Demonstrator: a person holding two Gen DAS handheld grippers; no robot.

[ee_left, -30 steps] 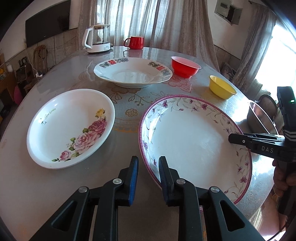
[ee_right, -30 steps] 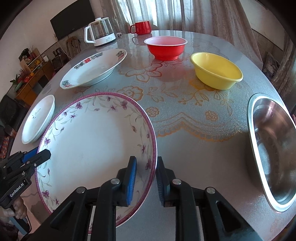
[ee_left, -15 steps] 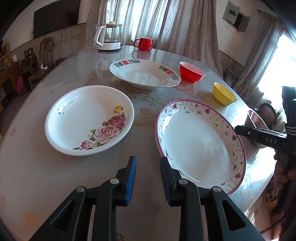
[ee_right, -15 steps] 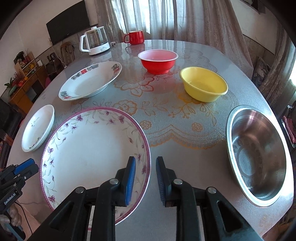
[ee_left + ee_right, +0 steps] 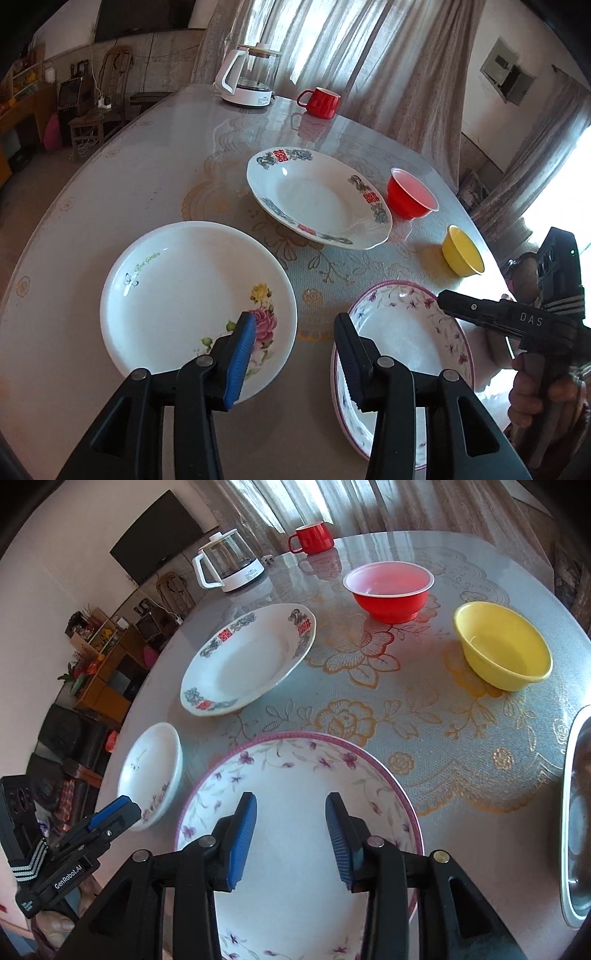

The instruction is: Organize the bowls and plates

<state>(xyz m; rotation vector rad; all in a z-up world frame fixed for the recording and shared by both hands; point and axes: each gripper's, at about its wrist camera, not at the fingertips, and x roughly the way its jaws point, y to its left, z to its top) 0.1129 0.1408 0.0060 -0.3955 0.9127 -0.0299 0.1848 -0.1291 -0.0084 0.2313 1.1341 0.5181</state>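
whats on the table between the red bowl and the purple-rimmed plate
Nothing stands there. In the right wrist view the stretch from the red bowl to the purple-rimmed plate is bare floral tablecloth.

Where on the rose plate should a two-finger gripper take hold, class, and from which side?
Grip the rose plate by its raised near rim, beside the pink rose, coming from the table's near edge. The plate lies flat and wide, so only the thin lip fits between two fingers. The left gripper, jaws opening and empty, already hovers there.
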